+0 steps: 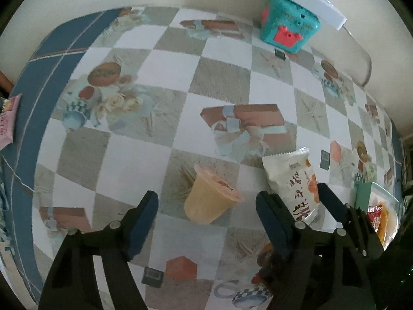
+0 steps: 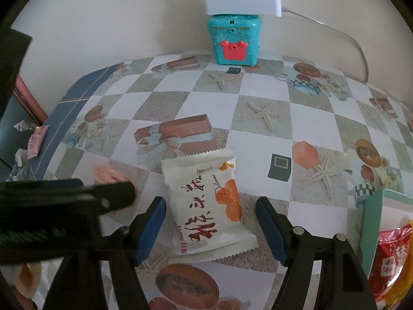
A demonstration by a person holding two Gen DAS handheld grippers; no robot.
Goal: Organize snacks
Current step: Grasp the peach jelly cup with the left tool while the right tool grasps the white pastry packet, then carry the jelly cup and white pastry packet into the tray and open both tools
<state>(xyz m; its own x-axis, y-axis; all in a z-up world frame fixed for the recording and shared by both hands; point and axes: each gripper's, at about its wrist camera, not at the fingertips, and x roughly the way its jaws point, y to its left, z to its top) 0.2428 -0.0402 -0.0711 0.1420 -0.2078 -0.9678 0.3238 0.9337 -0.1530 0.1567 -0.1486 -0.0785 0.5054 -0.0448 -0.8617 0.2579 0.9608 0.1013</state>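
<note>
I had both grippers apart over snacks: left gripper [image 1: 206, 217] around the jelly cup [image 1: 213, 197], right gripper [image 2: 210, 222] around the white packet [image 2: 206, 206]. Next I needed to squeeze.

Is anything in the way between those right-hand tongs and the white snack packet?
Nothing visible blocks them. The right tongs stand open with the white snack packet lying flat on the tablecloth between the fingers, not yet gripped. The left tongs hover off to its side.

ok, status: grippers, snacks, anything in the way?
Left hand-held gripper open over jelly cup. Right hand-held gripper open, straddling white snack packet, not gripping. Green-rimmed tray at right already holds snacks. No obstruction.
</note>
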